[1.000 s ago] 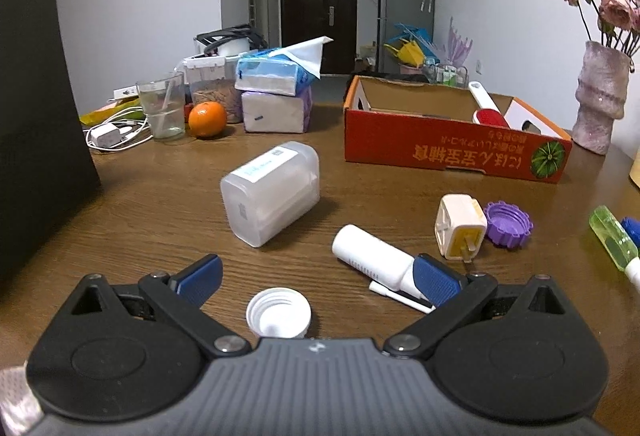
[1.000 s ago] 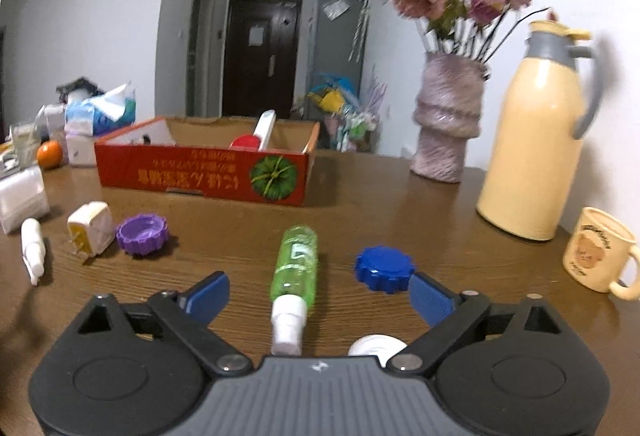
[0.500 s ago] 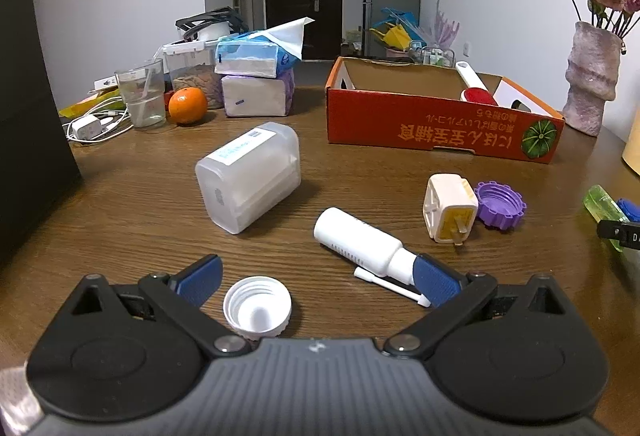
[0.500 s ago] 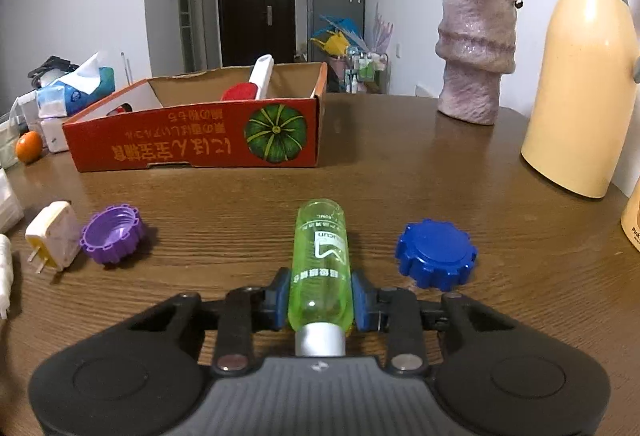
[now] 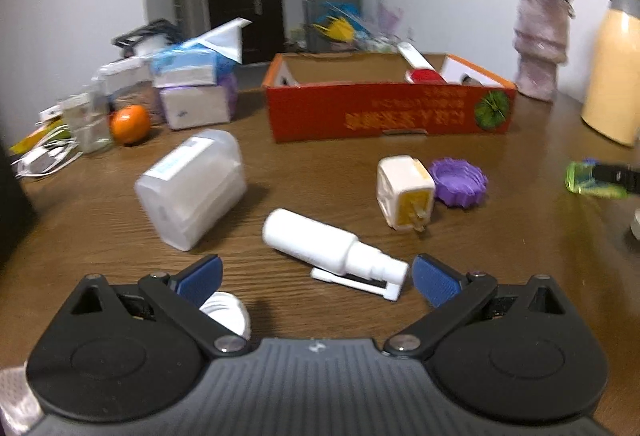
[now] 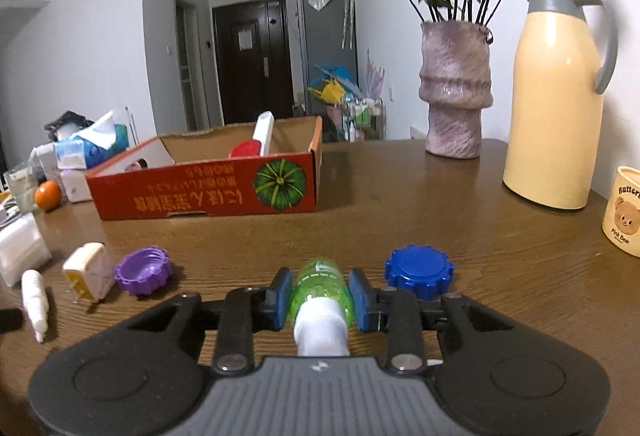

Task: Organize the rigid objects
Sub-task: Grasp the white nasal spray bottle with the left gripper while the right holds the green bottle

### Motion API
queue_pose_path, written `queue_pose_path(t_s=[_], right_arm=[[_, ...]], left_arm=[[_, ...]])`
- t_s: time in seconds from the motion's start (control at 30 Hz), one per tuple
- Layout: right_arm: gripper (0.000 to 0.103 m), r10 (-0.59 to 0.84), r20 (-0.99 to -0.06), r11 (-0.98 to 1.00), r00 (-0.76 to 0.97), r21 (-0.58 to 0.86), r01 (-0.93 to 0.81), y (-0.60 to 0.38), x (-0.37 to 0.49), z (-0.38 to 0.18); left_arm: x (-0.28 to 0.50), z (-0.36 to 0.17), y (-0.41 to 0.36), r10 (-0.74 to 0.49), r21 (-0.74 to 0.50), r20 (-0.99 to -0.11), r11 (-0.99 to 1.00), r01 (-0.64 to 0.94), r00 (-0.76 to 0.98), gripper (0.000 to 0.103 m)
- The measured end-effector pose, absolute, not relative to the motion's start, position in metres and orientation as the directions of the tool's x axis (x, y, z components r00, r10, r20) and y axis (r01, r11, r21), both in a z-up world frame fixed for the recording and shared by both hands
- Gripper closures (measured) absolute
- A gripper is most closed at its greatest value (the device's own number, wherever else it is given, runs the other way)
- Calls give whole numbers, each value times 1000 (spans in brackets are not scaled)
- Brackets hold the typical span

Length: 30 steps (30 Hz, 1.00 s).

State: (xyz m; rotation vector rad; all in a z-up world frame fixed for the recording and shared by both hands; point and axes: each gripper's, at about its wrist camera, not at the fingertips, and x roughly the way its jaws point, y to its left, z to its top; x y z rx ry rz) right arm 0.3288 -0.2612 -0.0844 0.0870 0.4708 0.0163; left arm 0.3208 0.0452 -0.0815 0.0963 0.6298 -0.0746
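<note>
The right claw was clamped on a translucent green plastic spray bottle, gripped across its body near the white nozzle and apparently raised off the brown wooden table, probably bound for the open red cardboard box at 11 o'clock. The left claw stood spread apart and empty, a white plastic spray bottle lying at its 12 o'clock, likely next.
</note>
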Motion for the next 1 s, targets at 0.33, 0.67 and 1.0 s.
queue_pose_path(t_s=[0.33, 0.67, 1.0], right_arm=[[73, 27, -457, 998, 889, 69, 5, -253, 322, -87], [68, -10, -530, 995, 848, 76, 59, -253, 328, -96], [73, -10, -565, 995, 825, 72, 62, -251, 330, -100]], left_arm=[[332, -92, 42, -83, 129, -600, 972, 198, 796, 0], [347, -96, 45, -124, 158, -590, 951, 265, 798, 0], [357, -98, 50, -189, 122, -610, 937, 327, 769, 4]])
